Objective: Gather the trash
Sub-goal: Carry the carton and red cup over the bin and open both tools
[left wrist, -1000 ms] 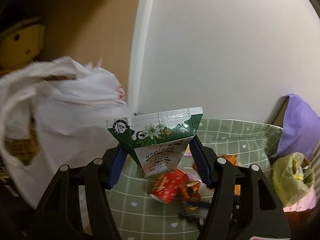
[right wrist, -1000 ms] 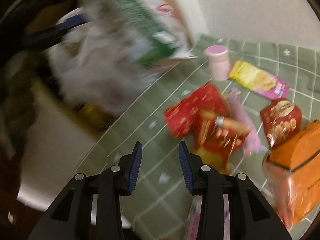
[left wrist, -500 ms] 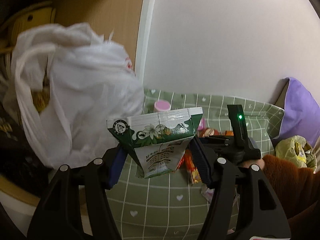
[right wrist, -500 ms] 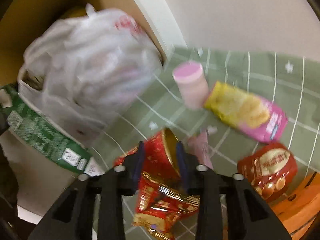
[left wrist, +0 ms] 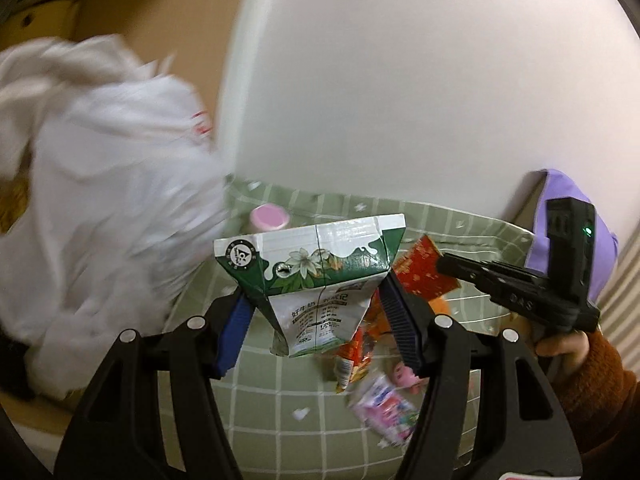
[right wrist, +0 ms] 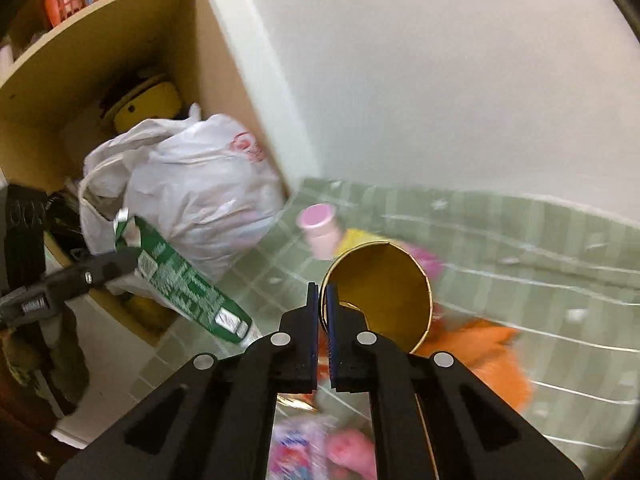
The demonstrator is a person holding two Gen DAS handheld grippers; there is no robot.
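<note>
At the far left edge of the green checked cloth (right wrist: 500, 240), against the wooden shelf unit (right wrist: 120, 60), I see the white plastic bag (right wrist: 192, 184) slumped and part open. My left gripper (left wrist: 316, 312) holds the green-and-white milk carton (left wrist: 312, 268) pinched across its folded top, in the air just beside the bag. Further right my right gripper (right wrist: 322, 320) has its jaws clamped thin on the rim of the gold-lined paper cup (right wrist: 384, 292), lifted above the pink bottle (right wrist: 320, 228), orange packet (right wrist: 492, 352) and pink wrappers (right wrist: 320, 448) strewn mid-cloth.
</note>
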